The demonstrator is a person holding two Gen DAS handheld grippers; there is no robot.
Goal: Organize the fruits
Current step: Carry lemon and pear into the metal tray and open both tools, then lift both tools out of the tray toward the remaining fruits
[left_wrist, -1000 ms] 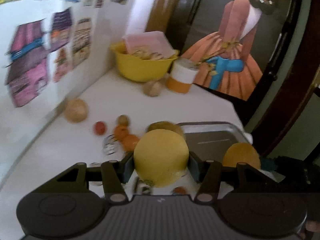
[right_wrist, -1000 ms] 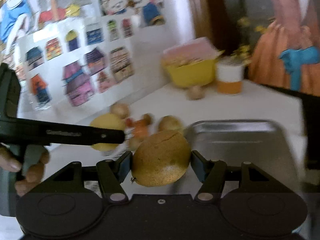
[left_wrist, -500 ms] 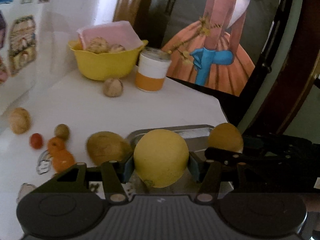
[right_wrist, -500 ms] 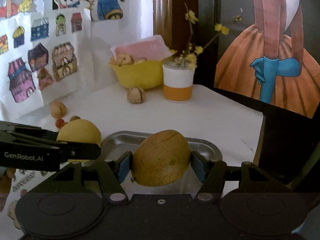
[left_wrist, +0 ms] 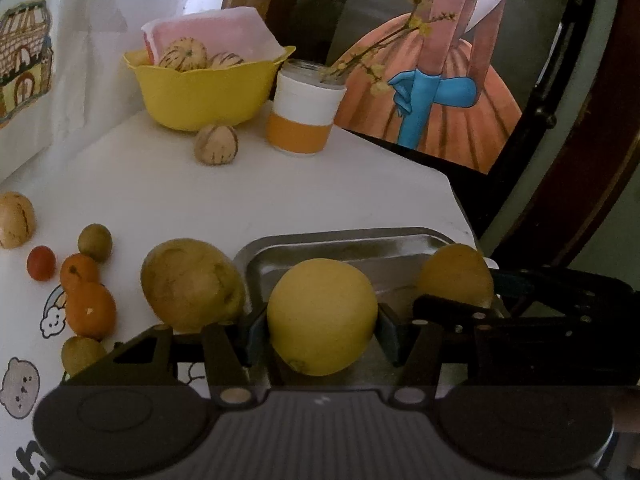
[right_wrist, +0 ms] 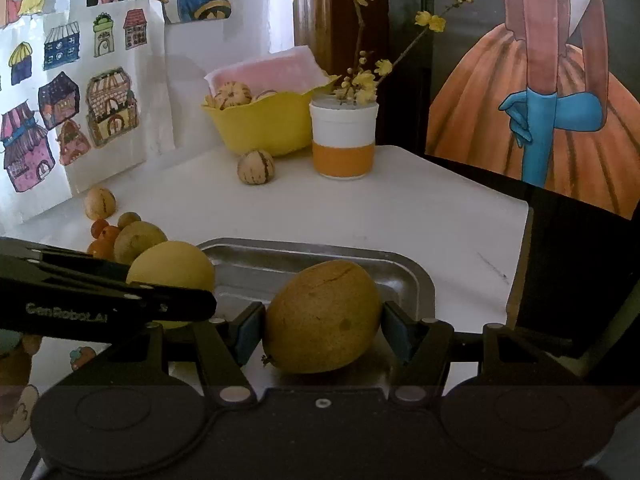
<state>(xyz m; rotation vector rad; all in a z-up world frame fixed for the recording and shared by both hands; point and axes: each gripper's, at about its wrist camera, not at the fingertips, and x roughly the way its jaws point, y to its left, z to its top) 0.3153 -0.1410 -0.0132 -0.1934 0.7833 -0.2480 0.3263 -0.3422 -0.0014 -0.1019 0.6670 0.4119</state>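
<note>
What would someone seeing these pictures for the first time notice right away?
Probably the two fruits held over the metal tray at the near edge of the table: a round yellow fruit clamped in the left gripper and a brownish oval fruit clamped in the right gripper. Behind them, a yellow bowl of striped fruit stands by the wall beside an orange and white cup with flowering twigs.

The white table (right_wrist: 420, 216) bears a metal tray (right_wrist: 416, 280), yellow bowl (right_wrist: 264, 128), cup (right_wrist: 344, 152) and loose fruits (left_wrist: 192, 280).
</note>
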